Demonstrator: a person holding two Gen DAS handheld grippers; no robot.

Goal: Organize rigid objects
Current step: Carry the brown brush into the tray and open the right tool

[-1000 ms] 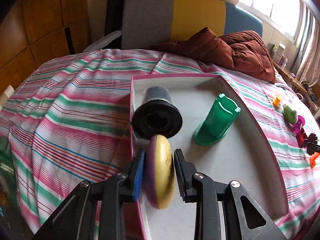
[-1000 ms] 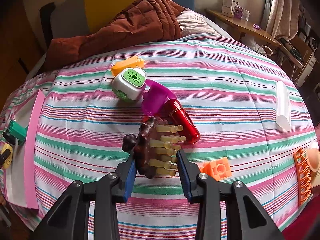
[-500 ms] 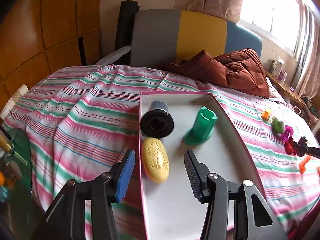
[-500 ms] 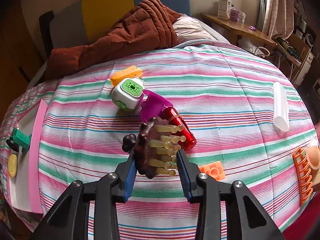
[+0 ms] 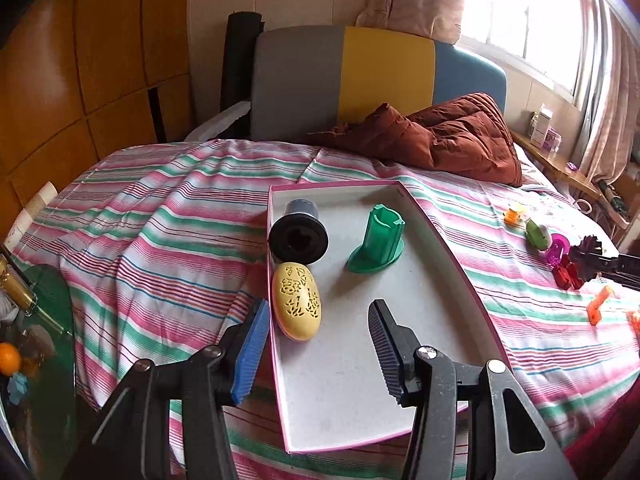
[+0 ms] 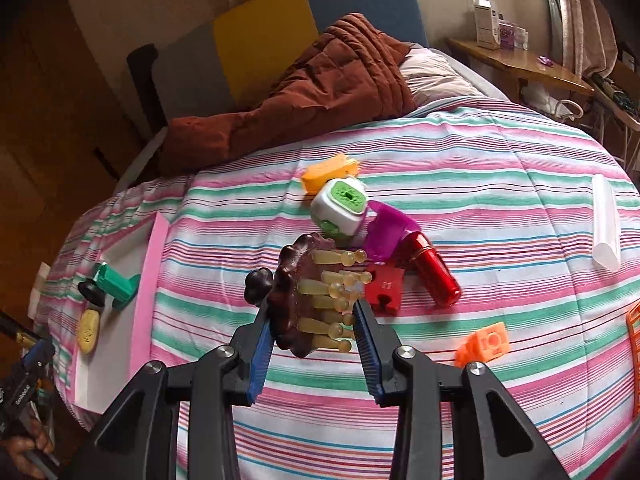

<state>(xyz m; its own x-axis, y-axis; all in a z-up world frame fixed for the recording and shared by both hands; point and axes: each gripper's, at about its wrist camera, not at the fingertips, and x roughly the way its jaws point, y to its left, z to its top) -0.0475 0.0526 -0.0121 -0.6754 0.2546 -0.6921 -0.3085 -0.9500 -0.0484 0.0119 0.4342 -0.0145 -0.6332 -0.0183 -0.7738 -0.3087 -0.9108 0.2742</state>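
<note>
Your left hand-held gripper (image 5: 316,344) is hanging wide open and empty over the pink-rimmed tray (image 5: 460,272), where the perforated yellow oval case (image 5: 297,301) is lying at 9 o'clock beside a black spool (image 5: 298,238). Only your right view is showing the right hand-held gripper (image 6: 314,344) clamping the knobbly brown massage brush (image 6: 296,300) above the striped bed (image 6: 480,208).

Left hand-held gripper (image 5: 316,344) gapes wide; right hand-held gripper (image 6: 314,344) is clamped.
</note>
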